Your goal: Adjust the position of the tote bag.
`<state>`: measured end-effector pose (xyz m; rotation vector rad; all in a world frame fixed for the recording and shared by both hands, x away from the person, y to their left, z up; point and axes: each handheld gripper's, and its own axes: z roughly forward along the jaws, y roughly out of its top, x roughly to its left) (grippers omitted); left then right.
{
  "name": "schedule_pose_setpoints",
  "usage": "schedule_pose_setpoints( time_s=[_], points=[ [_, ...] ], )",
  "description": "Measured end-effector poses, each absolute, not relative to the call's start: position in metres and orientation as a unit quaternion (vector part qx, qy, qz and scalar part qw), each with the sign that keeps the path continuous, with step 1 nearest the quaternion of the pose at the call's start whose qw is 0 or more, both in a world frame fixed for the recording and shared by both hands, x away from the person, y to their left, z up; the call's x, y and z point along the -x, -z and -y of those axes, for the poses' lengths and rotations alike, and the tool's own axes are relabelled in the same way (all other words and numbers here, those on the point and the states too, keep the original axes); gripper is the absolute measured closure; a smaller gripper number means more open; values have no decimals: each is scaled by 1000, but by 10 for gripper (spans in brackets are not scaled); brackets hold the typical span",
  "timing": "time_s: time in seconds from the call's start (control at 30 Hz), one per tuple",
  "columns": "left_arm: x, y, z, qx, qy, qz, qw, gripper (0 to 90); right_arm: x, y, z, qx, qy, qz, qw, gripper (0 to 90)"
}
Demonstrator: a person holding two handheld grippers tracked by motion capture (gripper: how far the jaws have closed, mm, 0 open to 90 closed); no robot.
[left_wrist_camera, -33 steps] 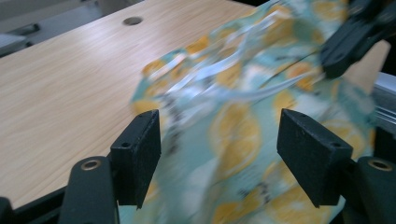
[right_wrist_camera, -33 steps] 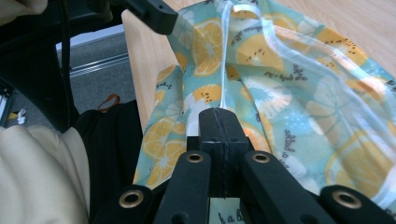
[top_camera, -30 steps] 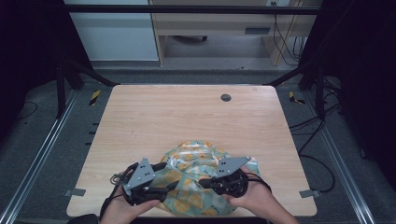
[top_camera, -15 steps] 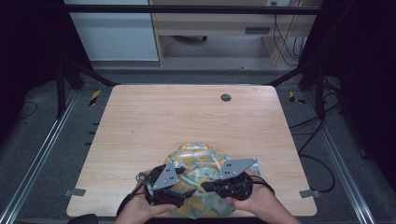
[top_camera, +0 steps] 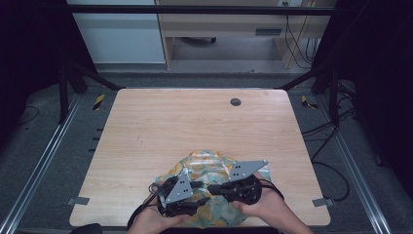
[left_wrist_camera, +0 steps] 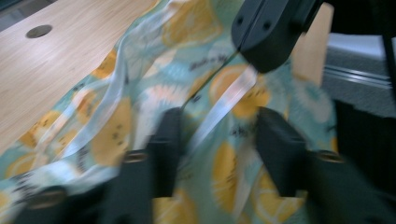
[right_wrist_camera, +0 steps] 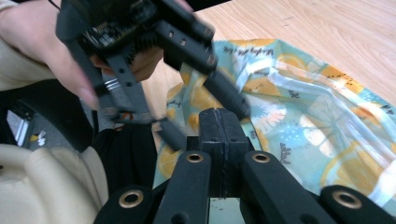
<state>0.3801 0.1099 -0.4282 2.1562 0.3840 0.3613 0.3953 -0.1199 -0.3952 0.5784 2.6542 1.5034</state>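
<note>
In the high view, a pale wooden table (top_camera: pixel 195 126) with a smooth grained top held a crumpled cloth (top_camera: pixel 207 168) at its near edge, middle. The cloth was thin, teal, printed with orange citrus slices. Both grippers sat on it, close together and pointing toward each other: the left gripper (top_camera: pixel 197 186) and the right gripper (top_camera: pixel 214 187), each topped by a grey three-cornered plate. A small dark round hole (top_camera: pixel 235 102) lay near the far edge.

In the left gripper view, blurred, its black jaws stood spread, with rumpled cloth (left_wrist_camera: pixel 140 93) between and beneath them. The right gripper (left_wrist_camera: pixel 268 32) hung above, touching the cloth.

In the right gripper view, its jaws were pressed together; whether cloth (right_wrist_camera: pixel 303 121) lay pinched between them could not be told. The left gripper (right_wrist_camera: pixel 205 107), jaws apart, reached over the glossy folded fabric.
</note>
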Motion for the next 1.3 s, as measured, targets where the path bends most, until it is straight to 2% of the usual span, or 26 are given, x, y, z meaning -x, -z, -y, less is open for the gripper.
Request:
schedule_pose_setpoints(
  time_s=[0.1,0.2,0.3,0.47,0.57,0.77,0.83,1.0,1.3],
  points=[
    [-381,430,-113,-864,-148,-160,454,734,-400,394,121,-186,-483,-855,27,857],
    [-380,430,-115,-860,-148,-164,460,818,-409,388,124,-195,-486,-851,43,765],
    [-377,428,-115,-860,-154,-157,461,859,-421,381,124,-195,-473,-856,76,673],
    [-372,426,-114,-866,-148,-143,456,879,-442,372,121,-193,-463,-860,97,580],
    [-368,427,-114,-868,-143,-138,455,886,-455,373,118,-196,-448,-867,97,544],
    [-361,428,-116,-872,-142,-129,450,889,-464,383,112,-197,-426,-881,63,493],
    [-361,429,-117,-871,-141,-131,451,889,-463,386,112,-192,-422,-885,49,528],
    [-361,429,-117,-870,-137,-131,455,891,-461,391,112,-182,-389,-902,46,888],
    [-346,431,-117,-879,-119,-118,446,895,-487,384,124,-237,-399,-880,98,900]
  ],
)
